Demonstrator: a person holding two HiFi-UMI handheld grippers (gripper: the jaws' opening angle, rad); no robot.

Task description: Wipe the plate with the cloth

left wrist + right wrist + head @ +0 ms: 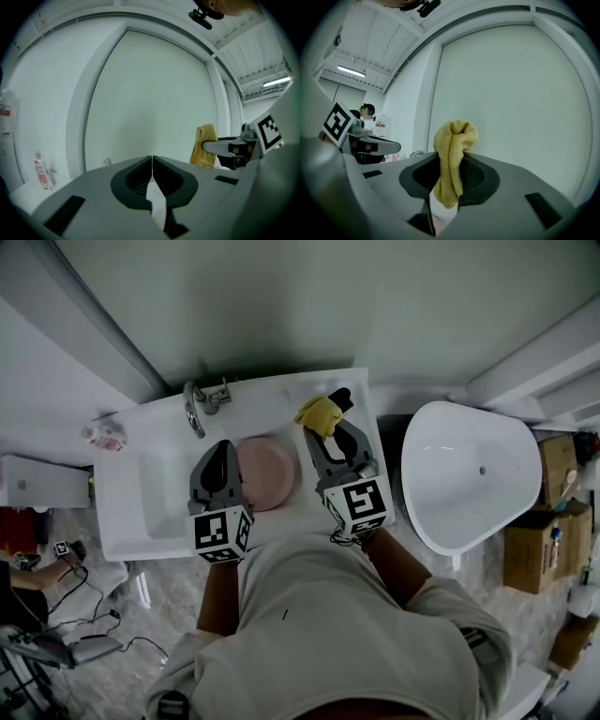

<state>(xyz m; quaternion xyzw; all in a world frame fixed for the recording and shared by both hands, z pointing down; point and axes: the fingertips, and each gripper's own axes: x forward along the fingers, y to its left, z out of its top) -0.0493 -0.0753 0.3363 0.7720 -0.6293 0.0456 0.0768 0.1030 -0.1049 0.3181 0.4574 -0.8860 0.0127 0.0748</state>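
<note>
plate (267, 474): pink, round | cloth (454, 136): yellow, bunched, pinched in right tongs (451, 164)

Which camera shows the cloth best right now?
Right gripper view: the cloth sits large and sharp, pinched between the jaws. Head view shows a small yellow lump; left gripper view, a distant side glimpse.

White sink (150, 493) and chrome tap (195, 409) just left of the left gripper (223, 448); small bottle (103, 436) farther left; white tub (469, 474) and cardboard boxes (544, 521) well right of the right gripper (330, 424).
</note>
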